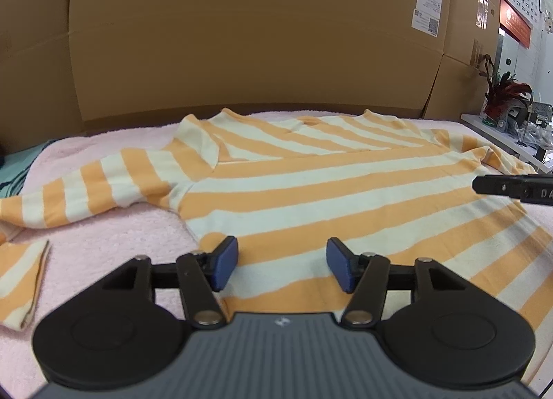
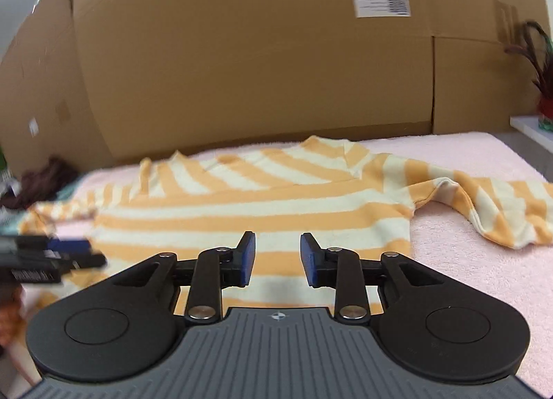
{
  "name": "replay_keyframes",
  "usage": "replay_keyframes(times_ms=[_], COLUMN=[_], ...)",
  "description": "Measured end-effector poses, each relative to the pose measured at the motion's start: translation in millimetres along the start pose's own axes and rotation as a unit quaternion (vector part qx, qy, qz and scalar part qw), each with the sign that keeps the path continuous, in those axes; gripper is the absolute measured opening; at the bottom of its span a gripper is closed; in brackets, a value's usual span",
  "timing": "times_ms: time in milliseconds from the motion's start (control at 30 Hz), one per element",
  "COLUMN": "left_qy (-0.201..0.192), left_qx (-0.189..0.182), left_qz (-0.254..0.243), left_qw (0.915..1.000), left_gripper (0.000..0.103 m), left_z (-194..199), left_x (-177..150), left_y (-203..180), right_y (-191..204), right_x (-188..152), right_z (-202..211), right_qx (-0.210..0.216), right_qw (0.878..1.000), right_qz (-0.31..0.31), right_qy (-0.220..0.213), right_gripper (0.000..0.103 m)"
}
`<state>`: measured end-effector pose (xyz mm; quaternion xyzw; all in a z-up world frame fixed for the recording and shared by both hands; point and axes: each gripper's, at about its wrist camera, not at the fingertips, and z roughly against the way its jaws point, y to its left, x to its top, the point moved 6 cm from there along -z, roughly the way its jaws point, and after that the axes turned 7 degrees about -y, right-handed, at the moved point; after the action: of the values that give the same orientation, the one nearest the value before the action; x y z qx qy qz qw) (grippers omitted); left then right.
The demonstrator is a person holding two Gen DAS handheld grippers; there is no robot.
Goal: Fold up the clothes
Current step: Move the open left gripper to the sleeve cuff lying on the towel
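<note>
An orange-and-cream striped knit sweater lies spread flat on a pink fleecy blanket; left claw and right claw both hover open above its hem

Striped sweater on pink towel-covered surface

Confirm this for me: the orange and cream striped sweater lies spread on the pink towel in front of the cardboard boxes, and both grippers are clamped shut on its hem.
Not quite. The striped sweater does lie on the pink towel before the cardboard boxes, but neither gripper is clamped. The left wrist view shows the left gripper open, and the right wrist view shows the right gripper open, both empty above the hem.
</note>
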<state>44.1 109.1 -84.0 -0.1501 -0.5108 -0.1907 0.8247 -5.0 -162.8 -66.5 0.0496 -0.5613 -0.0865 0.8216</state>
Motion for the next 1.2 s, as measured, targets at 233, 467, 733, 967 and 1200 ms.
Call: replay_keyframes(times_ms=[233,467,733,967,1200], left_qy=[-0.001,0.008,0.011,0.006,-0.023], left_qx=[-0.002,-0.006,-0.01,-0.015,0.0], left_qz=[0.007,0.011,0.019,0.029,0.056], left_qw=[1.0,0.9999,0.9997,0.9995,0.9982], left_gripper=[0.071,0.076,0.083,0.084,0.078], left_z=[0.9,-1.2,-1.6,-0.7,9.8], left_x=[0.5,-0.3,-0.5,0.0,3.3], left_y=[2.6,2.5,3.0,4.6,15.3], right_y=[-39.9,7.9,-24.5,-9.3,-5.0], right_x=[1.7,5.2,0.1,-2.3,-2.7], right_z=[2.0,-3.5,-13.4,-17.0,-17.7], right_qx=[-0.084,0.004,-0.054,-0.042,-0.039], right_qw=[0.994,1.0,0.998,0.999,0.999], right_qz=[-0.062,-0.001,-0.037,0.001,0.017], right_qy=[0.008,0.011,0.021,0.024,0.028], right_gripper=[0.03,0.041,0.032,0.047,0.056])
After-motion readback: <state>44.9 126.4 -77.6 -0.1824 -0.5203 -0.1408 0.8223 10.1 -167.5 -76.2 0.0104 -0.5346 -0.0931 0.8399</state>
